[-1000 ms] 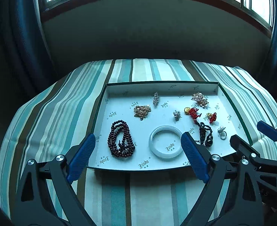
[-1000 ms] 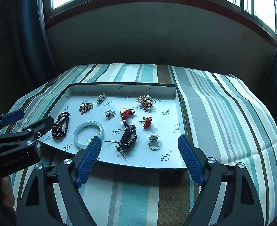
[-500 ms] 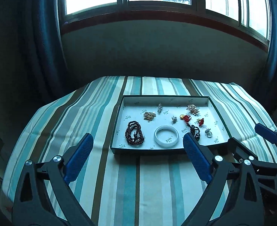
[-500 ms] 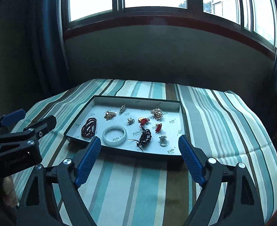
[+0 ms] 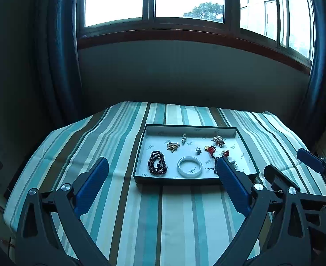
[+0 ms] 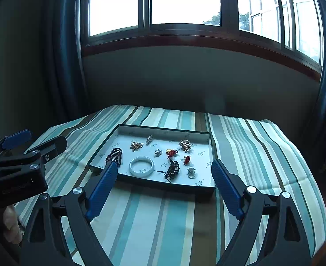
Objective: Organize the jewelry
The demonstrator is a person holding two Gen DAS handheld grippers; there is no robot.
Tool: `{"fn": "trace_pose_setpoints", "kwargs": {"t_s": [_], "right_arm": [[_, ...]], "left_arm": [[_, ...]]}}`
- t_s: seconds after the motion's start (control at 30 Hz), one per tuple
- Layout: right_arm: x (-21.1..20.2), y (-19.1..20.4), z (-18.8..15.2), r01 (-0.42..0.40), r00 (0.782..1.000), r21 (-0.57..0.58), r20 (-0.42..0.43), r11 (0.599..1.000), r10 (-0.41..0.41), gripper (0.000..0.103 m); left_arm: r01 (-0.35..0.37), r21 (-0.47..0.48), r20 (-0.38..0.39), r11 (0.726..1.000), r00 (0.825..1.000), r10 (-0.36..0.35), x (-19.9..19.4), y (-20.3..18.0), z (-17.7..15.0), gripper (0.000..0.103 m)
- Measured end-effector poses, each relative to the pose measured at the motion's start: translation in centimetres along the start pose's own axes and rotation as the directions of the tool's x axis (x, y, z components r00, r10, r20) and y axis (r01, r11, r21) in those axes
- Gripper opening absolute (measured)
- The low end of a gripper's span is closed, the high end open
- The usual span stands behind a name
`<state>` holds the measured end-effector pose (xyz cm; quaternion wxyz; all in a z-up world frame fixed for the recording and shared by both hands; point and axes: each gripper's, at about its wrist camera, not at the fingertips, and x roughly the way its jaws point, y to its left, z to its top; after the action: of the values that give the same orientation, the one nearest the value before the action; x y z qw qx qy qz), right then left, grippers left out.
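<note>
A shallow white-lined box sits on the striped table and holds jewelry: a dark bead bracelet, a white bangle, a dark knotted pendant, a silver ring, red charms and several brooches. My left gripper is open and empty, held back above the cloth in front of the box. My right gripper is open and empty, also in front of the box.
The table carries a teal, white and brown striped cloth. A dark wall and a bright window stand behind it, with blue curtains at both sides. The other gripper shows at each view's edge.
Both grippers have pulled back and up from the box, so the box looks smaller and farther and more window shows. Both stayed open. The jewelry has not moved.
</note>
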<state>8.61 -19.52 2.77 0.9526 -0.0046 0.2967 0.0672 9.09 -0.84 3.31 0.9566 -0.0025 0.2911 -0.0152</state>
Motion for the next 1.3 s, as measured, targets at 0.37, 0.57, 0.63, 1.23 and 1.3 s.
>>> {"fn": "trace_pose_setpoints", "kwargs": {"t_s": [0.37, 0.57, 0.63, 1.23, 1.3], "right_arm": [[-1.0, 0.1, -0.1, 0.006, 1.0, 0.001, 0.025, 1.0, -0.006, 0.085], [-1.1, 0.3, -0.2, 0.006, 1.0, -0.001, 0.027, 1.0, -0.006, 0.085], [-1.1, 0.3, -0.2, 0.006, 1.0, 0.0, 0.026, 1.0, -0.006, 0.085], [-1.3, 0.1, -0.3, 0.012, 0.999, 0.004, 0.03, 1.0, -0.012, 0.085], [-1.4, 0.1, -0.3, 0.013, 0.999, 0.003, 0.031, 1.0, -0.013, 0.085]], "left_arm": [[0.001, 0.0, 0.02, 1.0, 1.0, -0.001, -1.4, -0.2, -0.3, 0.098], [0.001, -0.001, 0.021, 1.0, 1.0, -0.001, -1.4, -0.1, -0.4, 0.098], [0.002, -0.002, 0.02, 1.0, 1.0, -0.001, -1.5, -0.1, -0.4, 0.098], [-0.007, -0.003, 0.021, 1.0, 1.0, 0.007, -1.5, 0.2, -0.5, 0.098], [-0.006, -0.004, 0.021, 1.0, 1.0, 0.007, -1.5, 0.2, -0.5, 0.098]]}}
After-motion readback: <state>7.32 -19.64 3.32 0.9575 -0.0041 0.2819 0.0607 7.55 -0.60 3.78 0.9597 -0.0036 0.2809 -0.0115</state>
